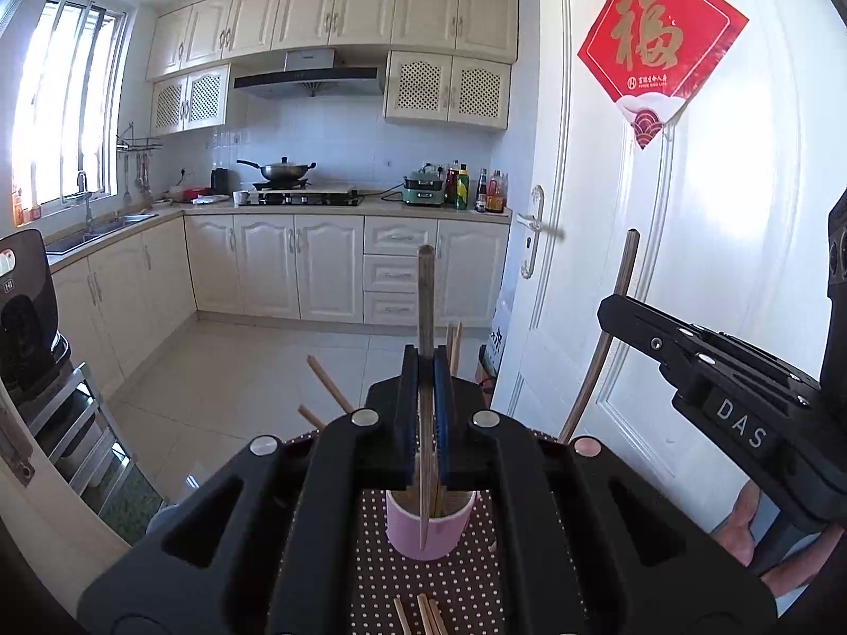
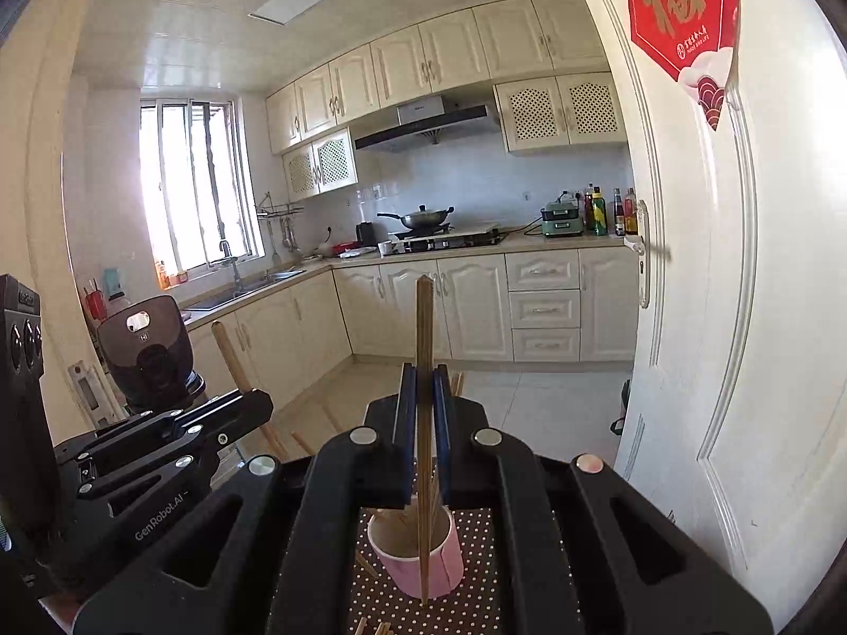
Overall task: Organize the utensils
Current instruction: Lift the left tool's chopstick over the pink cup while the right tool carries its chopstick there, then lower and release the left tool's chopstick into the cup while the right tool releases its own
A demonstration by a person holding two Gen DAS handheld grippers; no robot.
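My left gripper (image 1: 426, 357) is shut on a wooden chopstick (image 1: 425, 291) that stands upright, its lower end hanging over a pink cup (image 1: 444, 534). My right gripper (image 2: 425, 373) is shut on a second upright chopstick (image 2: 423, 317), whose lower tip hangs in front of the pink cup (image 2: 442, 561). The cup stands on a brown polka-dot tablecloth (image 1: 466, 587) and holds more chopsticks. The two grippers are side by side: the right gripper (image 1: 609, 312) shows at the right of the left wrist view, the left gripper (image 2: 262, 402) at the left of the right wrist view.
Loose chopsticks (image 1: 423, 616) lie on the cloth in front of the cup. A white door (image 1: 688, 264) with a red paper ornament stands close on the right. A black appliance (image 2: 151, 354) sits on a rack to the left. Beyond the table lies the tiled kitchen floor.
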